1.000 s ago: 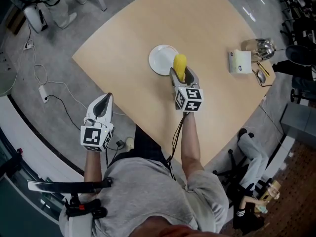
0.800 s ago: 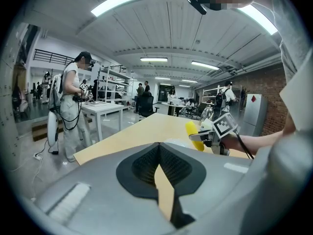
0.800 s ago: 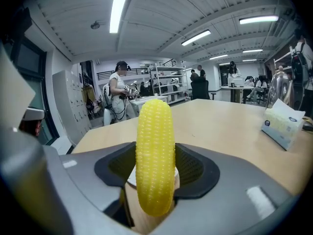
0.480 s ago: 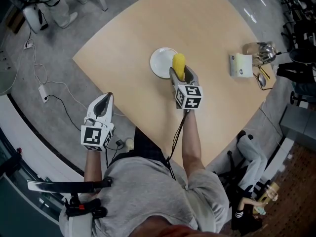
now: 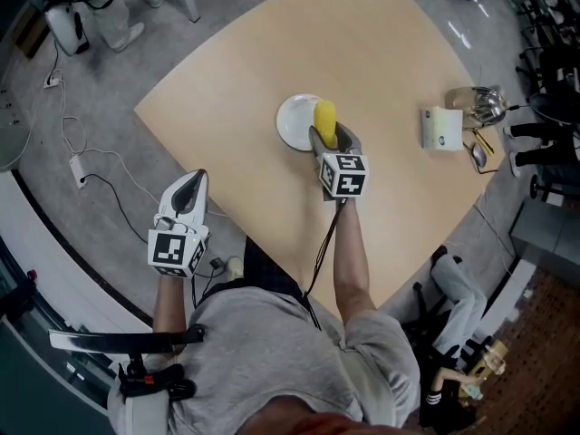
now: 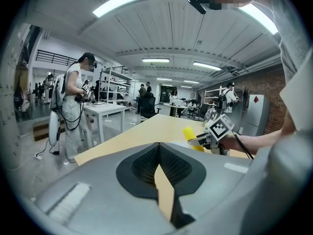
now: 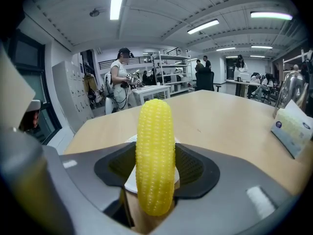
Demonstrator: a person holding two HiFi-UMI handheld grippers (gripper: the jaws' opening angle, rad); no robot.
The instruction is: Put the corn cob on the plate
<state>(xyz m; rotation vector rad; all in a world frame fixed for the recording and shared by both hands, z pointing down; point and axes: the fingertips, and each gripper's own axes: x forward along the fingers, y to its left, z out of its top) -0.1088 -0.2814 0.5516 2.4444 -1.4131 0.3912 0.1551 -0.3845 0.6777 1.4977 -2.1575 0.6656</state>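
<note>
Corn cob [image 7: 155, 166] sat clamped lengthwise between your right gripper's [image 5: 330, 138] jaws, with the plate [image 5: 291, 123] just beyond and below their tips, while your left gripper's [image 5: 191, 182] jaws met on nothing, well apart from both

I am finding no word or number that I can read. The right marker cube [image 5: 344, 175], on my right gripper [image 5: 323, 136], and the left marker cube [image 5: 172, 251], on my left gripper [image 5: 192, 181], are showing only black-and-white square patterns. The pale box [image 7: 292, 127] on the counter [image 7: 230, 112] is carrying a small round blue mark, too small to make out. A red diamond sign [image 6: 257, 100] is showing on a distant grey cabinet [image 6: 259, 117], and I am seeing no lettering on it.
</note>
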